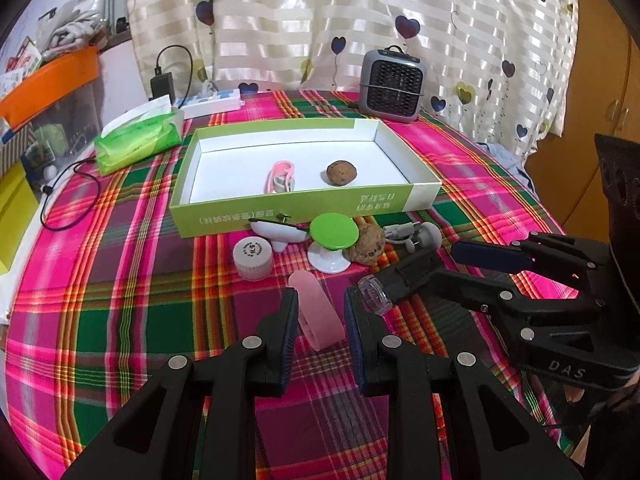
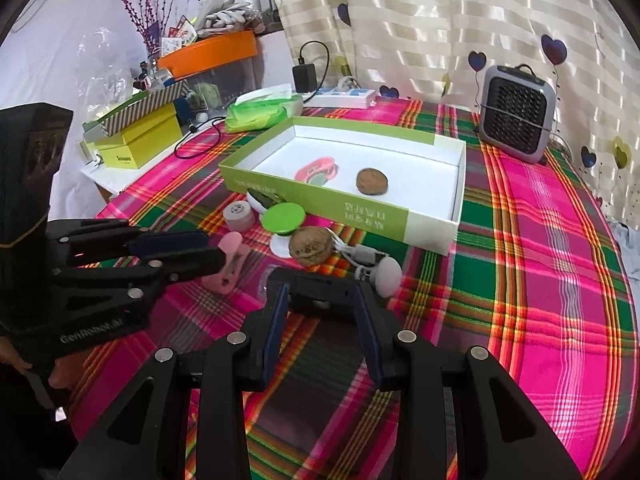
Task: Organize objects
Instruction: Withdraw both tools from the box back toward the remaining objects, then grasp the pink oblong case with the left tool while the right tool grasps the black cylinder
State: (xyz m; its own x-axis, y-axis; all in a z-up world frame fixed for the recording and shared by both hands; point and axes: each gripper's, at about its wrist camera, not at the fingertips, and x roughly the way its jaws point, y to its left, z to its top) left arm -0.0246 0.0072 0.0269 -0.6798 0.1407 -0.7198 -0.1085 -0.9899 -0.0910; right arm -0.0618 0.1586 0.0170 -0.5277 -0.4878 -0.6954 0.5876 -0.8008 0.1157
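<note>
Sorting is under way on a worktop (image 1: pixel 120 280) covered with a plaid cloth. We use the shallow green-and-white box (image 1: pixel 304 216) near the middle as the collection point; it already holds a pink-and-white clip (image 1: pixel 282 176) and a brown cookie (image 1: pixel 341 172), well apart from each other on the white floor.

We hold the left gripper (image 1: pixel 320 320) low and angled down over a pink clip (image 1: pixel 316 312) that lies flat on the cloth. Its jaws stand partly open on either side of the clip, and the pads do not press on it, so nothing is held yet. This straddling position suits a grasp across the clip's narrow width.

We keep the right gripper (image 2: pixel 324 304) closed on a black block-shaped item (image 2: pixel 320 284), with a clear cap (image 1: pixel 374 294) at its end, seen in the left wrist view. The item appears to be just above or on the cloth; we cannot tell which.

Remaining items sit in a cluster just in front of the box wall: a small white jar (image 1: pixel 253 258), a green-topped stand (image 1: pixel 334 244), a second cookie (image 1: pixel 370 244) and a white cable (image 1: pixel 412 236). We judge they are grouped there for a short carry into the box.
</note>
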